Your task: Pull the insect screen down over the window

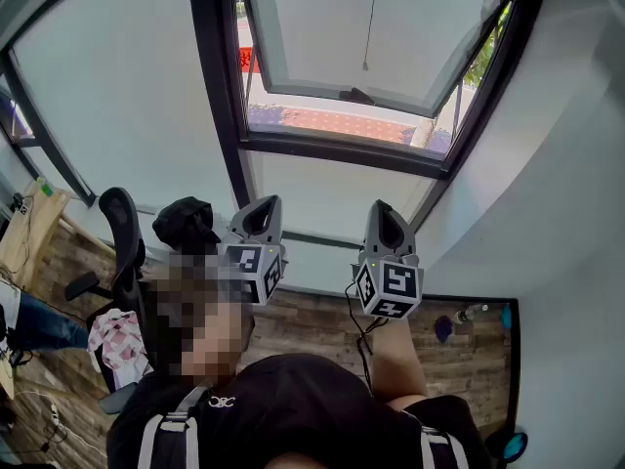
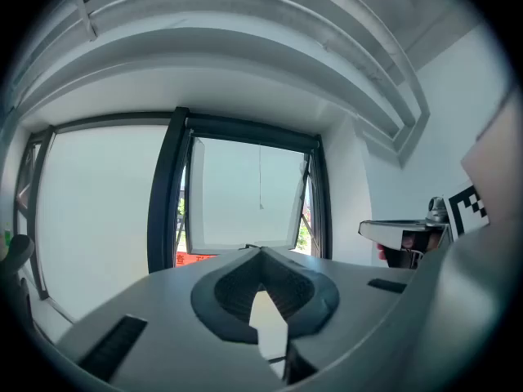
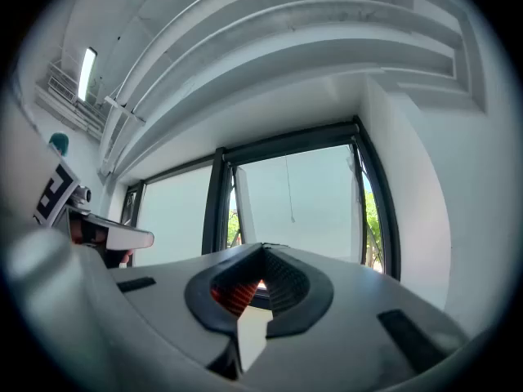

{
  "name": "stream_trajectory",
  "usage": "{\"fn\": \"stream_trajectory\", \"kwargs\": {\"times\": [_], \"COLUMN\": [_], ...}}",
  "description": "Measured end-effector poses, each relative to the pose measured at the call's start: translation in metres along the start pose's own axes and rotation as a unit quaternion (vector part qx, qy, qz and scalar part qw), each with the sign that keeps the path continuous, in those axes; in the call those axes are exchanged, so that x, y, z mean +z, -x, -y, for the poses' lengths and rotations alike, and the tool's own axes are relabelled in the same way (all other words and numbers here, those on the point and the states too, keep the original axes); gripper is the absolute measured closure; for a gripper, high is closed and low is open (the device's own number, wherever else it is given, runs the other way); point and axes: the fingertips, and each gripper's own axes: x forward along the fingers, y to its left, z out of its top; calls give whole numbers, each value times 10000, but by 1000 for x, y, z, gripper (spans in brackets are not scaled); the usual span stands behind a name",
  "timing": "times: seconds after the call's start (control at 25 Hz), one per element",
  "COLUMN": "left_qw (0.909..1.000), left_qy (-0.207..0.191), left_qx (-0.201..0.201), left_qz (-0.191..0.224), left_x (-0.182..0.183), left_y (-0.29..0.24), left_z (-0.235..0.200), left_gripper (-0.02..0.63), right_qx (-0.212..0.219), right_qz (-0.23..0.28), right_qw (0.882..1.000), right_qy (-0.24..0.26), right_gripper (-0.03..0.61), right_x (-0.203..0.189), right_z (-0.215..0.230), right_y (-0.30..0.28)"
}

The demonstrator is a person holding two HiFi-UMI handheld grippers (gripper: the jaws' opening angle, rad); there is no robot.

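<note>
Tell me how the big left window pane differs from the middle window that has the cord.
The left pane sits flat in its frame; the middle window has its sash swung outward at the bottom, showing red paving through the gap. A thin cord hangs before the middle window; the left pane has none. Both have dark frames and pale glass.
</note>
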Motion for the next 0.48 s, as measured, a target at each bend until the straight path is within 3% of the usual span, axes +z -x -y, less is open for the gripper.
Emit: {"fn": "stream_trajectory", "kwargs": {"times": [0.48], "left_qw": [9999], "left_qy": [-35], "left_qx": [-137], "left_qz": [-60], "left_x": [-20], "left_y": [27], "left_z": [-11], "left_gripper": [600], "right_qx": [55], "right_qz": [-108], "right_qw": [9999], "right_qy": [-71], "right_gripper": [575], "right_x": [-19], "right_z": [-38], "right_y": [18]}}
